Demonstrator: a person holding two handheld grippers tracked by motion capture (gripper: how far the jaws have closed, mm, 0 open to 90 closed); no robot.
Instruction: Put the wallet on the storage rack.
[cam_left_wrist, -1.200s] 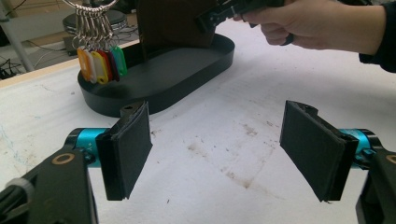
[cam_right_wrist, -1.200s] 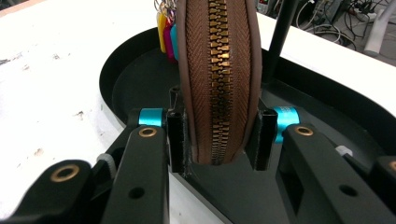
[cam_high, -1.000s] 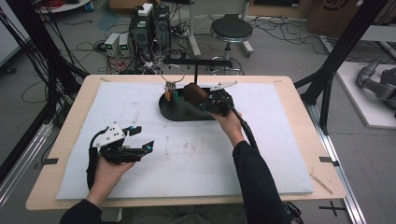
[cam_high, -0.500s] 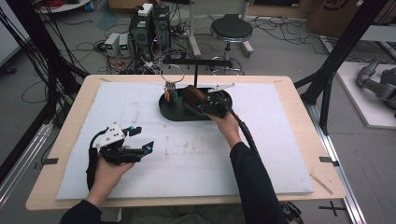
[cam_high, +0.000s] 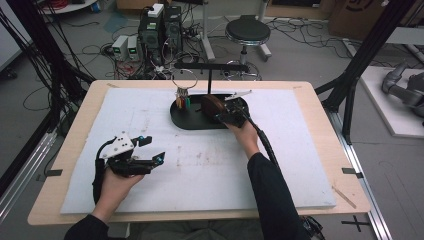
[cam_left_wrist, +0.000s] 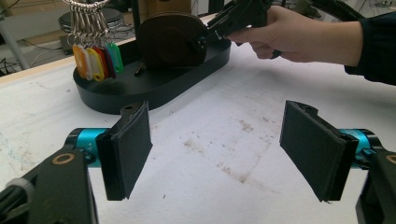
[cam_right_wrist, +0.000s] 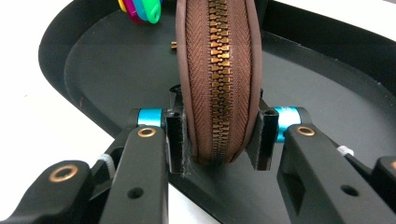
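A brown zippered pouch (cam_right_wrist: 217, 70) stands on edge over the black oval tray (cam_right_wrist: 116, 70), zipper facing the right gripper view. My right gripper (cam_right_wrist: 217, 140) is shut on it, one pad pressing on each flat side. From above, the pouch (cam_high: 211, 105) and right gripper (cam_high: 222, 114) are at the tray's (cam_high: 185, 122) middle. My left gripper (cam_high: 152, 149) rests near the mat's left front, jaws wide open with nothing between them (cam_left_wrist: 224, 149). In the left gripper view, the pouch (cam_left_wrist: 168, 39) stands in the tray (cam_left_wrist: 154, 86).
A ring of coloured key tags (cam_high: 182, 100) hangs from a black T-shaped stand (cam_high: 210, 66) at the tray's left end, close beside the pouch. A white mat (cam_high: 200, 165) covers the wooden table. Stains mark the mat between the two hands.
The right gripper has edged slightly to the left with the pouch in its grip. The left hand has stayed in place.
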